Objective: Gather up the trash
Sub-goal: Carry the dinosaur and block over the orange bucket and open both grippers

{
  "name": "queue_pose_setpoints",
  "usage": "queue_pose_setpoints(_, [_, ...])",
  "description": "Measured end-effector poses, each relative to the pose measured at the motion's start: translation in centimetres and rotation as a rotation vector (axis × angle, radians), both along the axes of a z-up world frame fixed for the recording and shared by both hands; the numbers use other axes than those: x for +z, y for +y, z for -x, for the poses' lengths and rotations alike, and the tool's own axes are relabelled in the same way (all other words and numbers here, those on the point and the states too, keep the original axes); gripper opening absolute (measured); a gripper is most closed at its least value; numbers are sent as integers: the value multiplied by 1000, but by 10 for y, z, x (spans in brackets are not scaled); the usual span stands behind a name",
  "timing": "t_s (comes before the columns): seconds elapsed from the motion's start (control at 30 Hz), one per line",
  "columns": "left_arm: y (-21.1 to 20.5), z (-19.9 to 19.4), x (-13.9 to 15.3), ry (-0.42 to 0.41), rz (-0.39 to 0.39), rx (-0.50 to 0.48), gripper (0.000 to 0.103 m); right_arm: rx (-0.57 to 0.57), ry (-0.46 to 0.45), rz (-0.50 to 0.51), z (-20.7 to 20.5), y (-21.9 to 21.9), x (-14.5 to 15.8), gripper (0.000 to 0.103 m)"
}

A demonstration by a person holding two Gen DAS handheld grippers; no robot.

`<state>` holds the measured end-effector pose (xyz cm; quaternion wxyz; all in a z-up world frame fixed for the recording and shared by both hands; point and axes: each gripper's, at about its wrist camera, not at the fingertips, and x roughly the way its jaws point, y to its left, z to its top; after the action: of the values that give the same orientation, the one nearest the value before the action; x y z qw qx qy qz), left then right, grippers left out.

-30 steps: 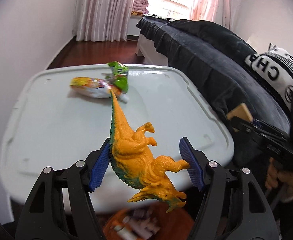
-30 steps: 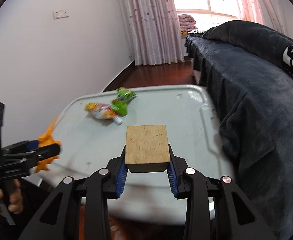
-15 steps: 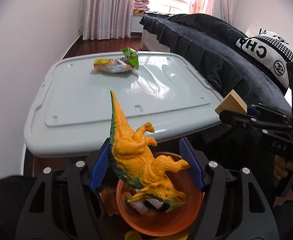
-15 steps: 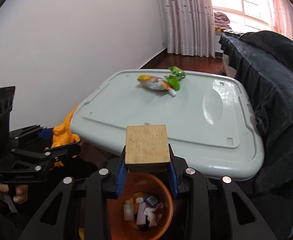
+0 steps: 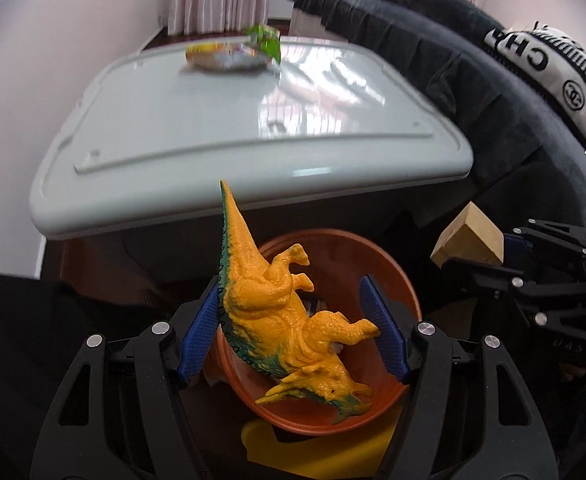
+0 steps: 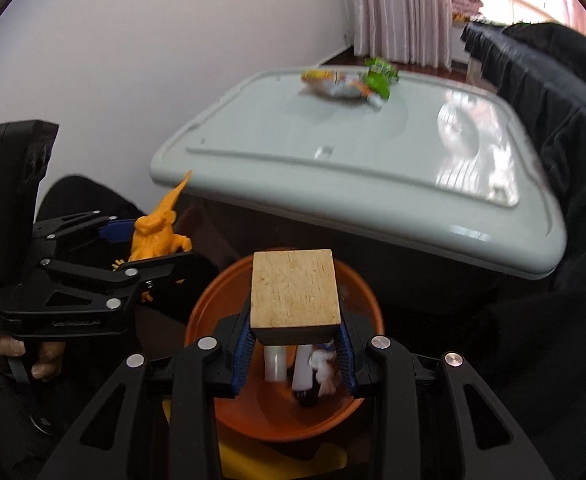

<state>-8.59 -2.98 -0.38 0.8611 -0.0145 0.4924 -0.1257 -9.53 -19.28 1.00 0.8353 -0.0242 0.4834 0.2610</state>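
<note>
My left gripper (image 5: 289, 292) is shut on an orange toy dinosaur (image 5: 269, 308), whose head hangs down over an orange bin (image 5: 393, 272). My right gripper (image 6: 295, 332) is shut on a wooden block (image 6: 295, 288), held above the same bin (image 6: 209, 304). Inside the bin lie small white bottles and scraps (image 6: 305, 368). Each view shows the other gripper: the block (image 5: 469, 236) at the right edge, the dinosaur (image 6: 157, 232) at the left. A yellow snack wrapper (image 5: 229, 56) and a green one (image 5: 265, 38) lie on the far side of a grey box lid (image 5: 173, 120).
The grey lidded box (image 6: 293, 132) stands just behind the bin. A bed with a dark blanket (image 5: 453, 80) and a black-and-white pillow (image 5: 545, 60) runs along the right. A white wall is on the left. A yellow object (image 5: 313, 448) lies under the bin. A hand (image 6: 9, 352) holds the left gripper.
Both grippers have drawn back from over the lid and sunk, tilting downward. The orange bin has come into view beneath them. The dinosaur and the block stay gripped.
</note>
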Motion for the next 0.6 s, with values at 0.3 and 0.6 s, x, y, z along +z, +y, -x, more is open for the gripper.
queue_pose_setpoints(0.3, [-2,-1,-21,73,-21,-4,67,-6,71,27,-3,1,-23,35])
queue_pose_setpoints(0.6, [-3,-1,-22,77,-20,-3,67,1,66,32,-1,4,-21,35])
